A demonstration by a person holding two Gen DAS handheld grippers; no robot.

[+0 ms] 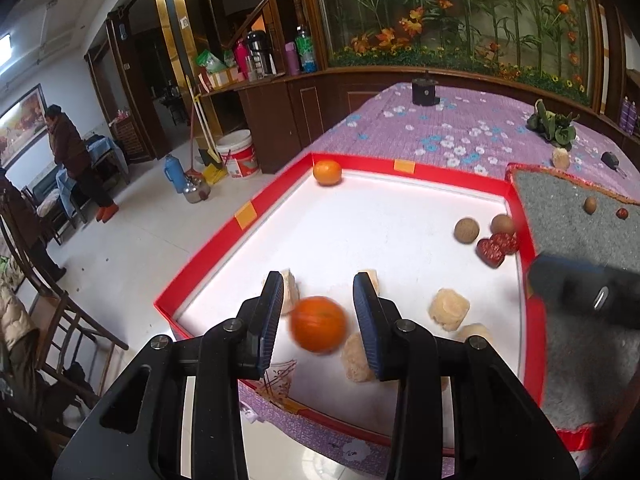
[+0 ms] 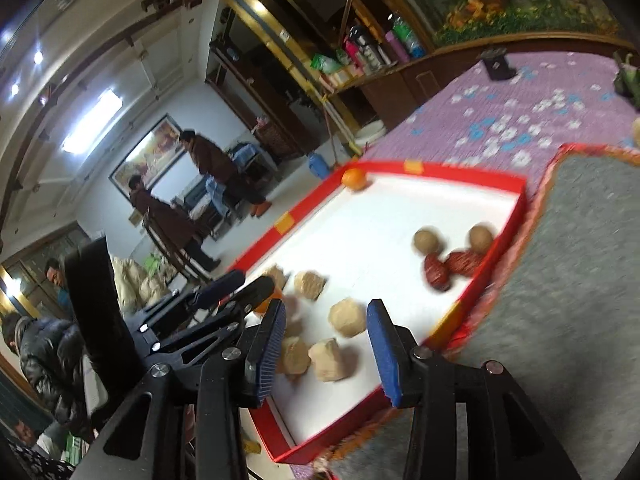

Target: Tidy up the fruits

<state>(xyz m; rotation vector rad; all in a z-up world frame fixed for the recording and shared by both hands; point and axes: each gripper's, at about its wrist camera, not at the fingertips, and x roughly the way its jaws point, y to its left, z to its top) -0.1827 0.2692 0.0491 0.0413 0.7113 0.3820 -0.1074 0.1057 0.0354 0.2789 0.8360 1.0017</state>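
A red-walled tray (image 1: 256, 216) with a white floor fills the centre of the left wrist view, set on a purple flowered cloth (image 1: 460, 128) with a grey mat (image 1: 580, 216) at the right edge. Inside it the fruits lie in loose groups: one orange (image 1: 327, 173) in the tray's far corner, upper centre of the frame; two round brown fruits (image 1: 466, 231) and dark red dates (image 1: 496, 247) against the right wall; pale lumpy pieces (image 1: 449, 309) scattered low in the frame. A second orange (image 1: 318, 324), motion-blurred, sits lower centre between the spread fingers of the left gripper (image 1: 324, 312), whose pads stand clear of it on both sides, so nothing is held. The right gripper (image 2: 326, 344), seen in its own view at lower centre, also stands open and empty above the pale pieces, over the tray's near edge. The step in hand appears to be the left gripper taking the near orange, probably to join its twin in the far corner. Doing it well likely means waiting until the fruit stops rolling, centring it between the pads, closing on its widest part with gentle pressure, and keeping clear of the pale lump (image 1: 358, 356) touching its lower right side. Two more small fruits (image 1: 590, 205) rest on the mat, upper right.
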